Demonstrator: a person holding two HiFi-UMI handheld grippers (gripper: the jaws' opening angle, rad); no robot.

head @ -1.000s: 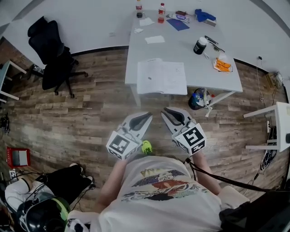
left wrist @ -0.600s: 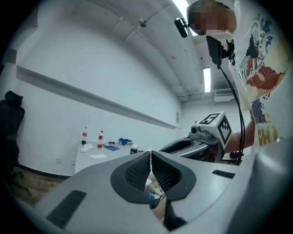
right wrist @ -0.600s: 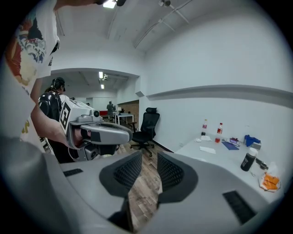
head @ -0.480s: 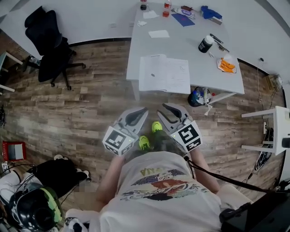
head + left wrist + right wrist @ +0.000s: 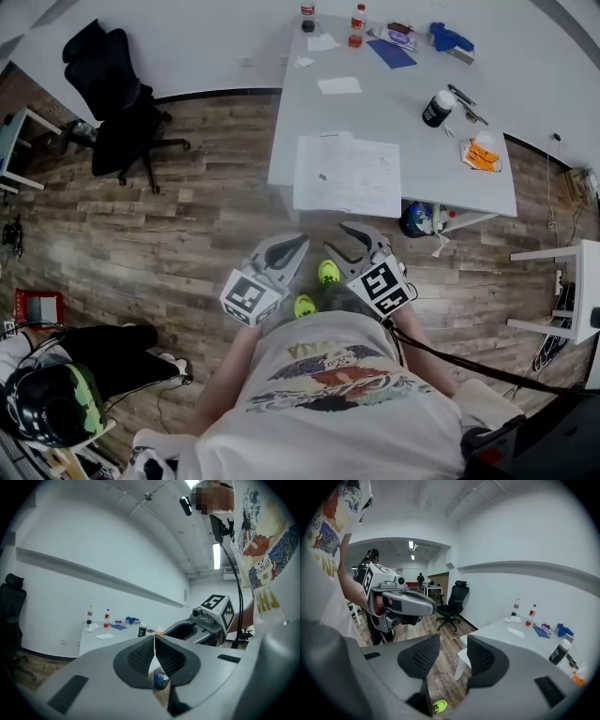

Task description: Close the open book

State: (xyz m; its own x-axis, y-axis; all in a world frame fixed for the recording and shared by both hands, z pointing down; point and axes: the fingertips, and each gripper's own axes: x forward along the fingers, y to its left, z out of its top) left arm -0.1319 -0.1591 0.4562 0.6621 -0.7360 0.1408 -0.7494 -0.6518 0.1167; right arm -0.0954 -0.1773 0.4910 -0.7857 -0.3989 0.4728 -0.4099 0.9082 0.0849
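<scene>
White and broad, the table stands on a wooden floor ahead of the person. The open book lies flat at the table's near edge, toward its left corner, with both pages facing up. Farther back on the table are a slip of paper and a black cup. Two bottles stand at the table's far edge, with a blue cloth near its far right corner. An orange packet lies by the table's right edge. A black office chair stands well off the table's left side.

Both grippers hang side by side over the floor, short of the table's near edge and well apart from the book. The left gripper has its jaws pressed together with nothing in them. The right gripper has its jaws apart. They have just been opening, and only floor shows between them.
</scene>
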